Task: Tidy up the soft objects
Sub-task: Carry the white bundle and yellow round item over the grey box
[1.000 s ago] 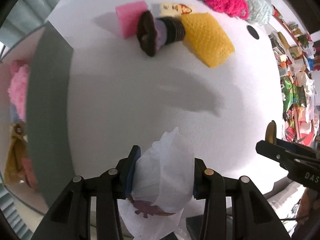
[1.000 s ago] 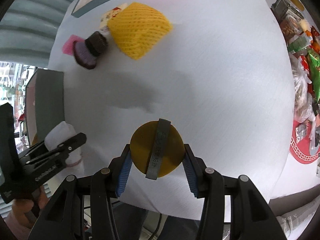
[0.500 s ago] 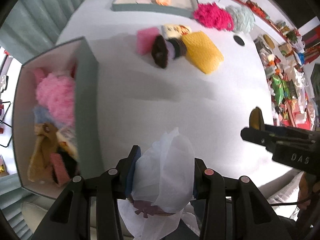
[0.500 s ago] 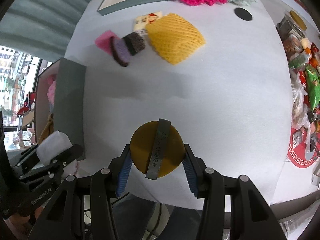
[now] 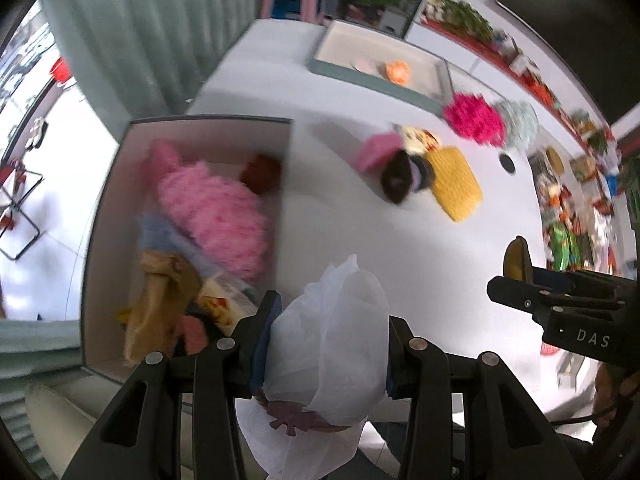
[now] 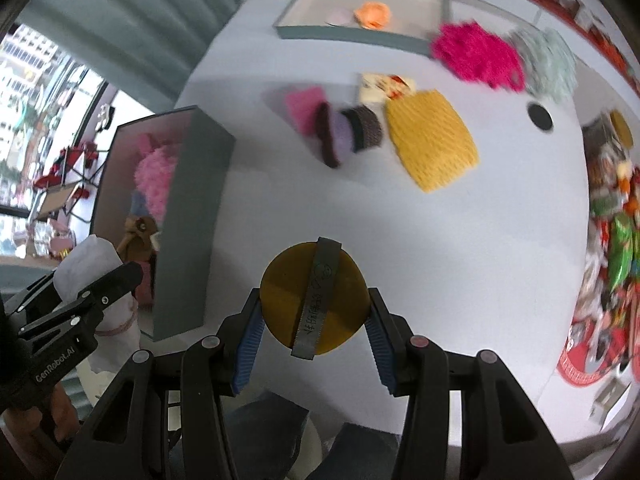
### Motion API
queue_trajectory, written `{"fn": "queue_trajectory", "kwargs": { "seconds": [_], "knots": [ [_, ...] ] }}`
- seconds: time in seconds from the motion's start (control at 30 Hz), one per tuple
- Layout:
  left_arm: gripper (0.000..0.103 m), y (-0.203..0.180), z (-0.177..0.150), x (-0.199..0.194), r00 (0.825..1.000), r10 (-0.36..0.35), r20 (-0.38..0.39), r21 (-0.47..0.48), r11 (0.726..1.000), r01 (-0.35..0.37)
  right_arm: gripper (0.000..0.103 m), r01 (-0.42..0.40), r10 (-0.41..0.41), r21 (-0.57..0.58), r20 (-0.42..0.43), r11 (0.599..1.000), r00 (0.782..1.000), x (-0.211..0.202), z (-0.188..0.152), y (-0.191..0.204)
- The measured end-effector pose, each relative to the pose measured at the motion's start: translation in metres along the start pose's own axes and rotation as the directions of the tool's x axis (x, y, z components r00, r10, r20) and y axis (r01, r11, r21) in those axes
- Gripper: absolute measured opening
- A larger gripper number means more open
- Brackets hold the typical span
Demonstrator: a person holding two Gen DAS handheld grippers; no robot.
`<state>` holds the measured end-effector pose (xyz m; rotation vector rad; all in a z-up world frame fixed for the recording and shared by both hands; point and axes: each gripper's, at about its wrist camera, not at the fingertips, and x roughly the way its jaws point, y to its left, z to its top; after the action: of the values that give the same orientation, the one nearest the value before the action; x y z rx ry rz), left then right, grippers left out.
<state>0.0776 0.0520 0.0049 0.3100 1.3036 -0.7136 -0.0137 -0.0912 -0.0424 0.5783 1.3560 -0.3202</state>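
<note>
We see the left gripper [image 5: 326, 344] pressing its blue pads on a white gauzy bundle [image 5: 332, 340], which fills the whole gap between the jaws; a small mauve tassel hangs at its lower end. The bundle is held above the near edge of the white table [image 5: 360, 240], just beside the open grey-green box [image 5: 184, 120]. In this box lie a fluffy pink toy [image 5: 216, 216], a dark red thing [image 5: 260, 172], a light blue piece and a tan plush figure [image 5: 160, 300], all a little blurred.

The right gripper [image 6: 314, 316] holds a round mustard-yellow pad with a grey band across it [image 6: 314, 300]; both blue pads touch its rim, so the jaws stand at a middle width and are closed on it. The pad is above the table, near its front edge.

Farther on the table we see a yellow mesh-covered sponge [image 6: 432, 140], touching a purple and brown knitted hat [image 6: 348, 132], then a pink sponge [image 6: 304, 106] and a small printed packet [image 6: 380, 86] just beside them. Behind them lie a magenta fluffy ball [image 6: 476, 56] and a pale green one [image 6: 548, 64], which touch each other. At the far edge stands a shallow tray [image 6: 348, 34] with an orange soft flower [image 6: 372, 14] inside. A black round spot [image 6: 540, 117] is on the table near the green ball.
</note>
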Motion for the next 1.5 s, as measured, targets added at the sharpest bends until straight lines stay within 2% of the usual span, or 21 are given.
{"fn": "queue_trajectory", "kwargs": {
  "seconds": [0.27, 0.53, 0.93, 1.5],
  "knots": [
    [0.044, 0.054, -0.010, -0.016, 0.998, 0.039, 0.059, -0.150, 0.988, -0.030, 0.053, 0.007, -0.008, -0.145, -0.001, 0.989, 1.000, 0.002, 0.021, 0.055],
    [0.044, 0.097, -0.027, -0.021, 0.995, 0.075, 0.066, -0.262, 0.963, -0.055, 0.053, -0.007, -0.001, -0.303, -0.026, 0.953, 1.000, 0.015, 0.031, 0.116],
    [0.044, 0.124, -0.030, -0.019, 0.994, 0.091, 0.064, -0.305, 0.950, -0.067, 0.053, -0.030, 0.016, -0.392, -0.039, 0.920, 0.999, 0.026, 0.042, 0.168],
    [0.044, 0.138, -0.012, -0.018, 0.993, 0.090, 0.080, -0.274, 0.959, -0.064, 0.053, -0.038, 0.030, -0.388, -0.027, 0.921, 0.999, 0.030, 0.055, 0.190]
  ]
}}
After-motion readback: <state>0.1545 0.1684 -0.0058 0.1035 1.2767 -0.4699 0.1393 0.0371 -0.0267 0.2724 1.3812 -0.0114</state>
